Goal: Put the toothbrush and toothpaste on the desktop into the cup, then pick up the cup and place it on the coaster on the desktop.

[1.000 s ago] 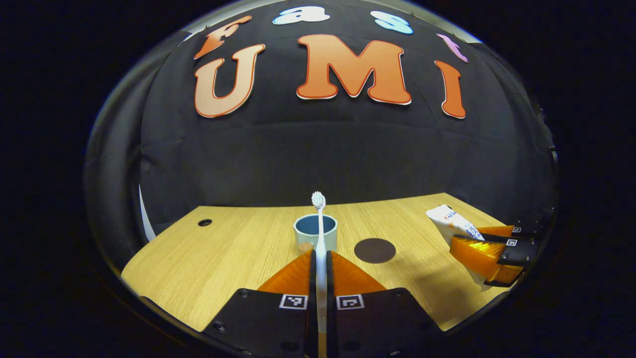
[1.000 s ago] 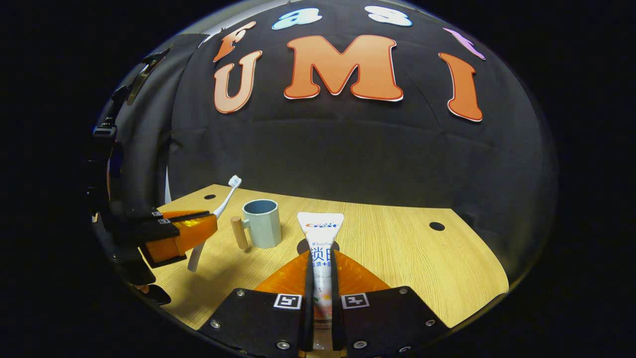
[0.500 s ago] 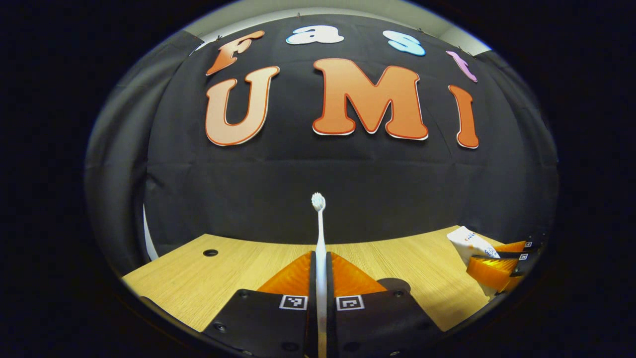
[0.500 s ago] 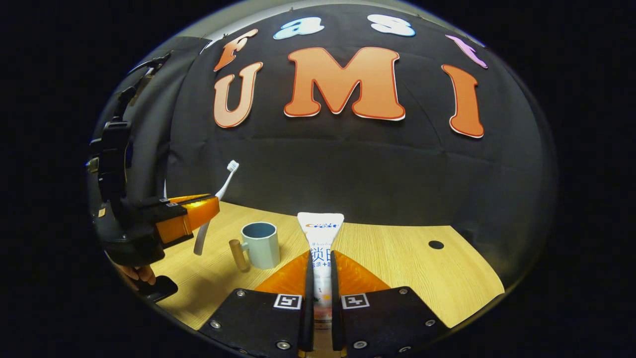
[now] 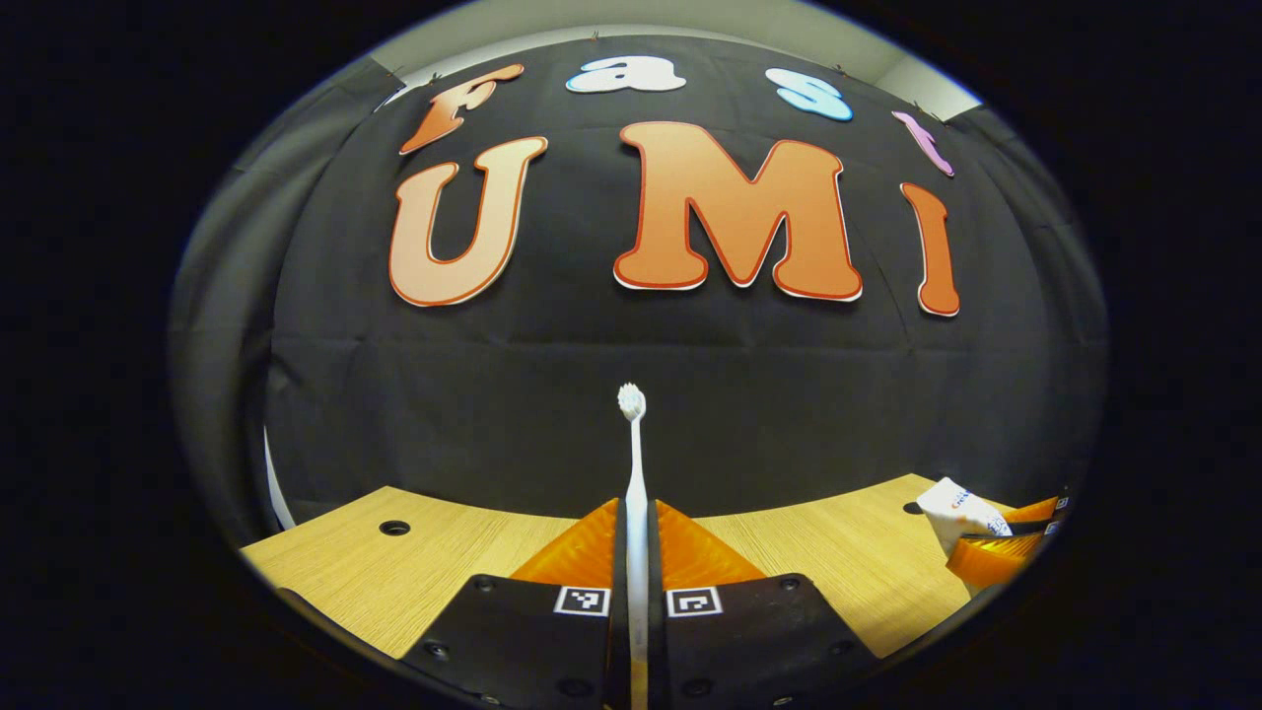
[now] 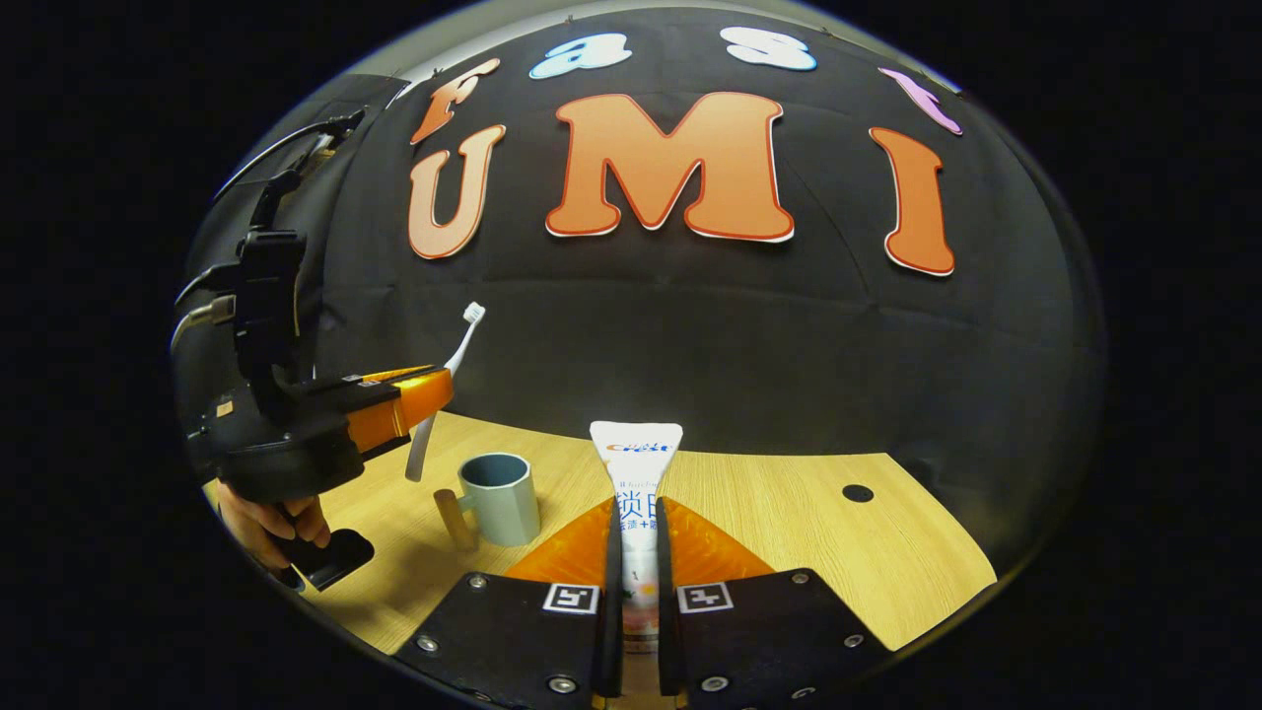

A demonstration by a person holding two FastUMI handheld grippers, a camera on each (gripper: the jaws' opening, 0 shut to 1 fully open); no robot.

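Note:
My left gripper (image 5: 636,508) is shut on a white toothbrush (image 5: 633,463) that stands bristles up between its fingers. In the right gripper view the same left gripper (image 6: 434,392) holds the toothbrush (image 6: 455,351) in the air, up and left of a pale blue-grey cup (image 6: 500,484) with a wooden handle (image 6: 454,519). My right gripper (image 6: 636,505) is shut on a white toothpaste tube (image 6: 636,473), crimped end up, to the right of the cup. The left gripper view shows that right gripper (image 5: 996,547) with the tube (image 5: 961,508) at the far right.
The wooden desktop (image 6: 838,552) has a round cable hole (image 6: 857,492) at the back right and another hole (image 5: 394,528) at the back left. A hand (image 6: 266,518) grips the left gripper's handle at the left edge.
The left gripper has risen with the toothbrush; cup and coaster have dropped out of its view. The right gripper has also lifted slightly, still holding the tube.

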